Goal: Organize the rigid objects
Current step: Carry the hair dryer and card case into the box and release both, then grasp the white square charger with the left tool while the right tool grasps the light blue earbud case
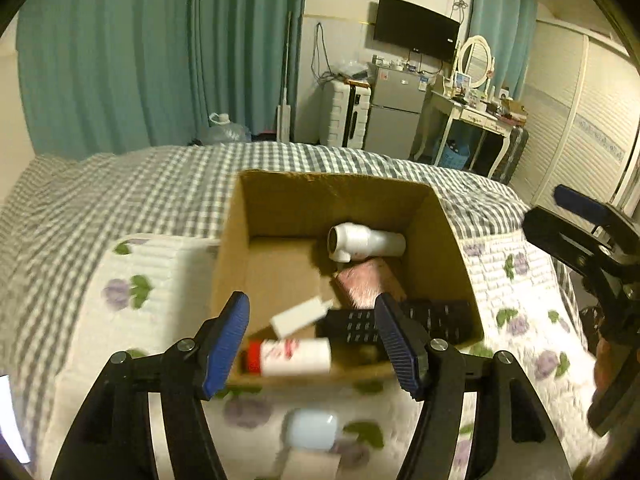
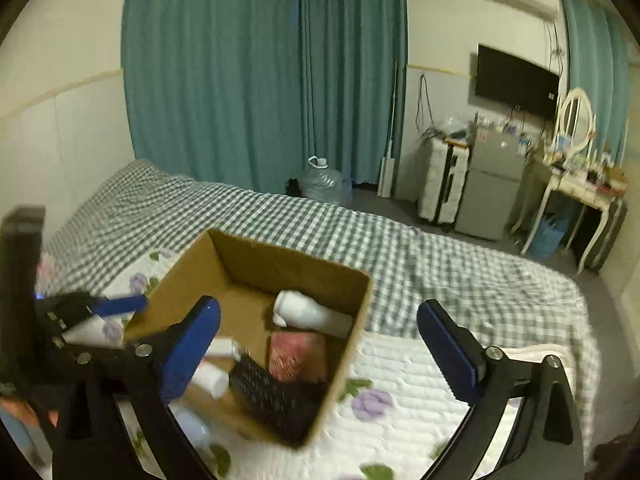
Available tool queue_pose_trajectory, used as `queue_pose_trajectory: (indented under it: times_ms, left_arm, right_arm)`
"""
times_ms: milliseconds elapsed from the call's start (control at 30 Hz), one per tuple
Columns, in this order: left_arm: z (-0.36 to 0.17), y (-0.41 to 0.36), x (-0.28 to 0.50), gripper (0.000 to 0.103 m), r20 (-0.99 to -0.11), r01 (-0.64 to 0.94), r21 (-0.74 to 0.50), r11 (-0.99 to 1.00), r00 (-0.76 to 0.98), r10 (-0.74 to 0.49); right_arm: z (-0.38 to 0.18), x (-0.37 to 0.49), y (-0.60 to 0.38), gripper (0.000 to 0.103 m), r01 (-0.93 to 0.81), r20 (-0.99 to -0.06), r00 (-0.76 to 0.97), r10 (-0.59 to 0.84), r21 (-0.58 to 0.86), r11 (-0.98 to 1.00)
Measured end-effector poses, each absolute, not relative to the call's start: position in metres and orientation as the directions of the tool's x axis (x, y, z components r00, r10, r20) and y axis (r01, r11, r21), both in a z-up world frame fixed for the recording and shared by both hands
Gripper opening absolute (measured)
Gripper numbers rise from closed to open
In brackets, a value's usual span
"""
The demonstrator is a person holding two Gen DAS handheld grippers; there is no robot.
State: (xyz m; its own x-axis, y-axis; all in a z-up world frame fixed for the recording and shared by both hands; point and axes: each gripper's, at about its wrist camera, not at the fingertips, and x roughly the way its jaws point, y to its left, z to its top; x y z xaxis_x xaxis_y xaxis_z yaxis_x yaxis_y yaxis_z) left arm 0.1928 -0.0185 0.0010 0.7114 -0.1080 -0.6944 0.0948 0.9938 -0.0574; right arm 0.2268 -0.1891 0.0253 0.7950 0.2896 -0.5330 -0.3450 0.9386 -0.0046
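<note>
Two grippers are seen over a bed (image 2: 420, 256) covered by a checked sheet and a flowered quilt (image 1: 516, 292), on which an open cardboard box (image 1: 436, 236) stands. The left gripper (image 1: 312, 344) is held with its blue pads spread wide and nothing gripped between them, at the near edge of the box. The right gripper (image 2: 320, 344) is likewise spread wide and empty, its left pad over the box and its right pad over the quilt. Inside the box a white flask (image 1: 366, 242) is laid against the far wall, a pink item (image 1: 370, 282) just in front of it, a black remote (image 1: 432, 316) by the right wall, and a white bottle with a red cap (image 1: 292, 356) at the near wall. A pale rounded object (image 1: 312, 428), blurred, is seen on the quilt outside the box.
</note>
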Motion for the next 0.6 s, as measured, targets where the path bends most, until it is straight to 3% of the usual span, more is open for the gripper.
queue_pose_trajectory:
  times_ms: [267, 600]
  left_arm:
    - [0.003, -0.006, 0.13, 0.072, -0.678, 0.067, -0.015, 0.998, 0.733, -0.059]
    - [-0.086, -0.001, 0.11, 0.072, -0.769, 0.025, -0.091, 0.996, 0.633, -0.086]
  right_arm:
    - [0.025, 0.159, -0.195, 0.103, -0.34, -0.542, 0.798, 0.262, -0.046, 0.939]
    - [-0.044, 0.141, -0.187, 0.103, -0.347, -0.64, 0.726, 0.253, -0.023, 0.937]
